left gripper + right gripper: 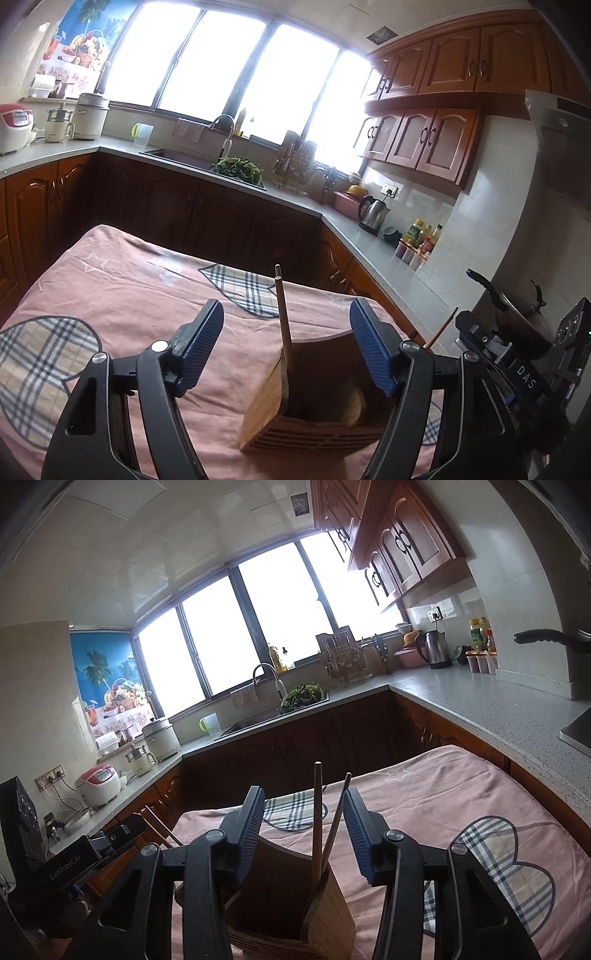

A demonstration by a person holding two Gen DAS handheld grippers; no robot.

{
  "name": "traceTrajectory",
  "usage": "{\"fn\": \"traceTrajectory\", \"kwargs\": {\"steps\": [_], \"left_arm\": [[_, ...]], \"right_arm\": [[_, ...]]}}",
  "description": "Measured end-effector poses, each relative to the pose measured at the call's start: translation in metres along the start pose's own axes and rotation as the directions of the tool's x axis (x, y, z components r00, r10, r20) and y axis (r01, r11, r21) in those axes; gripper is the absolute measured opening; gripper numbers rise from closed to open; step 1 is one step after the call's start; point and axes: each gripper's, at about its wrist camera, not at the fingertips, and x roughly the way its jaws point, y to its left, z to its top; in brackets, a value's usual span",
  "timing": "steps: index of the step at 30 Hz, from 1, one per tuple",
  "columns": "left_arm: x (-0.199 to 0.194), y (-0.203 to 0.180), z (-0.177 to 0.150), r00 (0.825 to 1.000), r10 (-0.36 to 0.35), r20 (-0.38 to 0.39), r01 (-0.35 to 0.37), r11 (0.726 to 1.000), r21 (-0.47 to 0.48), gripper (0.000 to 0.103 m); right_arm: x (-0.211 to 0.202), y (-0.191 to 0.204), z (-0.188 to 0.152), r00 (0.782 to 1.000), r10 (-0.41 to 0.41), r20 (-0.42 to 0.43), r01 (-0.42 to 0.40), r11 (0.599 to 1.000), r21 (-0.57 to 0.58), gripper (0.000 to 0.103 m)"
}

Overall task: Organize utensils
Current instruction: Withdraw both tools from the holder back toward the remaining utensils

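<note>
Wooden utensil holder (314,402) stands on pink tablecloth (129,295), chopsticks (317,819) sticking up out of it and blocking straight-down entry. Left gripper (286,343) and right gripper (303,830) both crowd over holder, jaws spread. Cloth left of holder lies bare. Counter (480,709) edges table's right side.

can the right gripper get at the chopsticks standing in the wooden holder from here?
Probably yes. The right gripper is open, and two chopsticks rise from the wooden holder right between its fingers, with nothing in front of them. The left gripper is off to the side, also open.
</note>
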Motion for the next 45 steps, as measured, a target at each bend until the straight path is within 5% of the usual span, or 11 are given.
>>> {"fn": "traceTrajectory", "kwargs": {"steps": [2, 4, 6, 20, 45], "left_arm": [[-0.008, 0.001, -0.001, 1.0, 0.009, -0.007, -0.009, 1.0, -0.004, 0.089], [-0.016, 0.003, -0.003, 1.0, 0.014, -0.01, -0.014, 1.0, -0.004, 0.092], [-0.024, 0.004, -0.007, 0.999, 0.029, -0.021, -0.029, 1.0, -0.007, 0.095], [-0.068, 0.01, -0.052, 0.979, 0.091, -0.18, -0.09, 0.996, 0.018, 0.097], [-0.136, 0.032, -0.12, 0.943, 0.14, -0.303, -0.125, 0.99, 0.069, 0.097]], "right_arm": [[-0.01, 0.001, 0.003, 1.0, 0.013, 0.015, -0.013, 1.0, 0.006, 0.069], [-0.02, 0.001, 0.004, 0.999, 0.024, 0.028, -0.025, 1.0, 0.008, 0.083], [-0.029, 0.002, 0.003, 0.999, 0.035, 0.03, -0.035, 0.999, 0.008, 0.089], [-0.086, 0.004, -0.027, 0.996, 0.049, -0.069, -0.049, 0.999, 0.005, 0.091], [-0.149, -0.003, -0.11, 0.96, 0.033, -0.28, -0.029, 0.999, 0.021, 0.091]]}}
